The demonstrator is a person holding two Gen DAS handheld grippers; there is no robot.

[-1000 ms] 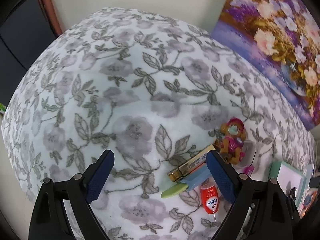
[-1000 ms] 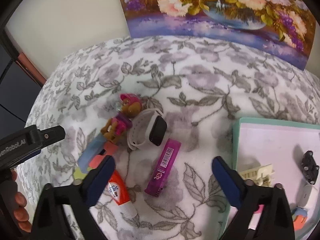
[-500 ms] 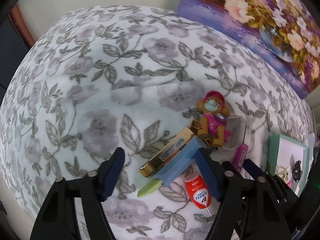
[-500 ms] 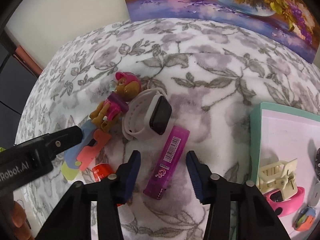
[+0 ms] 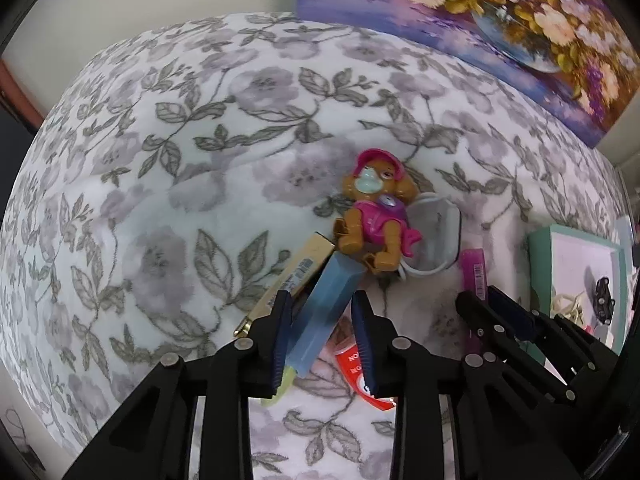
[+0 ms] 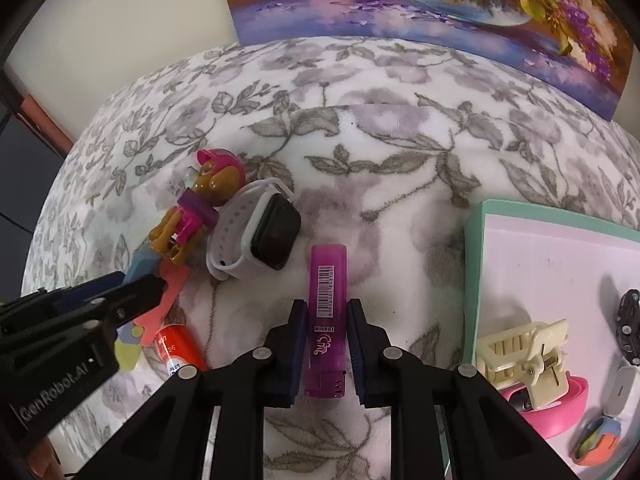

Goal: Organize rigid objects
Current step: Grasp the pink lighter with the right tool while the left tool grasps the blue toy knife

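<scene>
A floral fleece blanket (image 6: 360,152) in grey and white covers the surface, and a flower painting (image 6: 420,4) leans against the wall at twelve o'clock in both views. In the right wrist view, the right hand-held gripper (image 6: 327,354) is pressed against both sides of a purple lighter (image 6: 327,312), which lies flat on the blanket with its barcode facing up. At ten o'clock from the lighter lies a white smartwatch (image 6: 256,232), touching a toy dog figure (image 6: 200,208) in a pink cap. A mint-rimmed tray (image 6: 474,272) sits at three o'clock, holding a cream hair clip (image 6: 524,348), a pink item beneath it and a dark object near the far edge. In the left wrist view, the left hand-held gripper (image 5: 322,340) points steeply down with its jaws closing around a blue bar-shaped object (image 5: 324,312); whether the pads already press on it cannot be told. A gold-coloured stick (image 5: 292,280) lies just beside the blue bar at ten o'clock, passing under the left finger. A red tube (image 5: 352,364) lies at five o'clock of the bar, partly hidden by the right finger. The toy dog rests at the bar's far end.
</scene>
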